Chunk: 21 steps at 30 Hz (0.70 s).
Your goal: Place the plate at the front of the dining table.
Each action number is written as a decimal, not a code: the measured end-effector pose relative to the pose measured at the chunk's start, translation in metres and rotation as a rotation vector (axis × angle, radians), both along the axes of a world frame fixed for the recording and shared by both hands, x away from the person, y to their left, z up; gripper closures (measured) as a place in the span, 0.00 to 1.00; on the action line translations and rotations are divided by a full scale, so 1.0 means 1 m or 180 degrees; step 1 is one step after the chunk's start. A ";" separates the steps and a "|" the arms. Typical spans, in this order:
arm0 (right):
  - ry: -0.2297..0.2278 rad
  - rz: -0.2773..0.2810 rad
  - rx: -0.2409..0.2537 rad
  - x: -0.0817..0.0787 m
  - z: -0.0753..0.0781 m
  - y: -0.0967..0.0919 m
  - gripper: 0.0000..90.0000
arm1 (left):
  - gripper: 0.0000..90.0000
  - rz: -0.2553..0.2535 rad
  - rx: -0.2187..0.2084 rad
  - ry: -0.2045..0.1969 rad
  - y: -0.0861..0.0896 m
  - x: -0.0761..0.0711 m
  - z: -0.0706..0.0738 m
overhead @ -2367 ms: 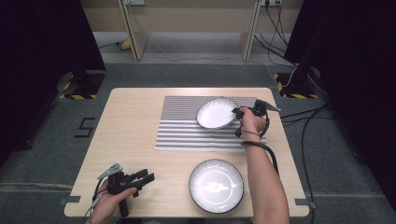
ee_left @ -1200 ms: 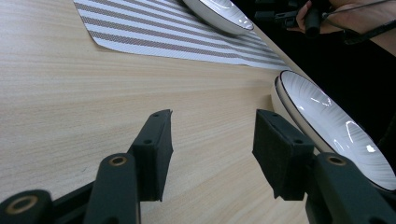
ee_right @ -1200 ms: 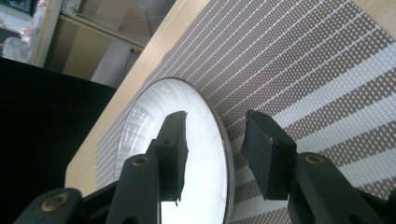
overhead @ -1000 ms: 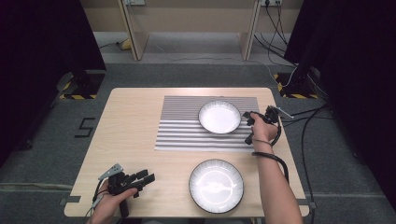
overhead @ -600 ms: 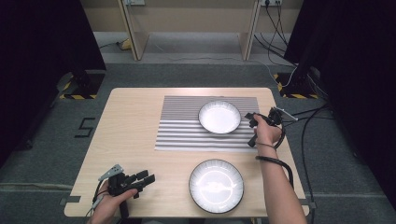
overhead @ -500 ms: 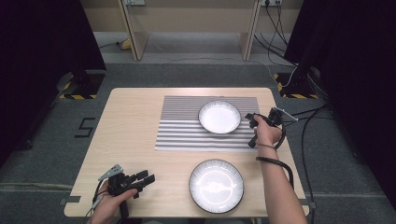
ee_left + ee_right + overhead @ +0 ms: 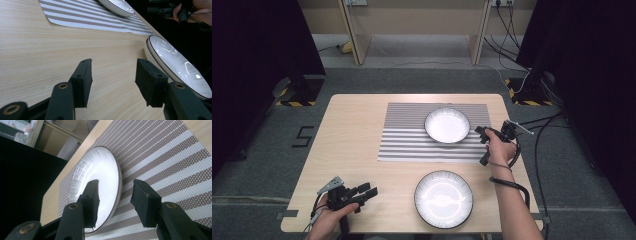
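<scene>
Since the right gripper [image 7: 484, 145] has drawn back off the far white round ceramic plate [image 7: 447, 125], that plate now lies flat on the grey striped woven placemat [image 7: 412, 142], apparently placed. Its 2 jaws stand apart beside the rim, holding nothing. The left gripper [image 7: 368, 191], jaws also spread and empty, rests on the pale wooden table [image 7: 347, 130] near the 2nd white plate [image 7: 443, 199].

Floor marking [image 7: 305, 136]: "5", dark numeral on the grey carpet, left of the wooden table.
Hazard stripes [image 7: 294, 103]: yellow-and-black pattern, no lettering, on the floor at the foot of the dark stand, far left.
Hazard stripes, right side [image 7: 530, 102]: same yellow-and-black pattern, no lettering.
Plates, striped placemat, table: no readable text.
Grippers: no readable label or brand.
</scene>
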State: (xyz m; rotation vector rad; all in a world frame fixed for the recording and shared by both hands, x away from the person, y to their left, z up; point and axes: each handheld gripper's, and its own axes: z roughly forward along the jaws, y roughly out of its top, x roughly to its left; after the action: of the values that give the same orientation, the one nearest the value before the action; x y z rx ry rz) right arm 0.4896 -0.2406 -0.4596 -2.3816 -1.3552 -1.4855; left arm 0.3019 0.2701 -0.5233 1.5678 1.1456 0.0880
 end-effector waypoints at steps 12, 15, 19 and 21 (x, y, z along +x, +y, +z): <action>0.0042 -0.0002 0.0007 -0.012 -0.006 -0.004 0.62 | 0.52 0.0007 -0.0015 -0.0004 0.001 0.000 0.000; 0.0047 0.0020 0.0005 -0.015 -0.007 -0.004 0.62 | 0.52 0.0004 -0.0007 -0.0004 0.000 0.000 0.000; 0.0049 0.0035 0.0015 -0.019 -0.009 -0.003 0.62 | 0.52 0.0003 -0.0004 -0.0001 0.000 0.000 0.000; 0.0042 0.0055 -0.0019 -0.021 -0.009 -0.003 0.62 | 0.52 0.0000 -0.0006 -0.0001 0.000 0.000 0.000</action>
State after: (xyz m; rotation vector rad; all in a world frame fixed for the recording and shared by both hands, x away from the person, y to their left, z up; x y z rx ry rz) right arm 0.4687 -0.2438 -0.4684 -2.3725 -1.3759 -1.4610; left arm 0.3014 0.2703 -0.5230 1.5660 1.1451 0.0871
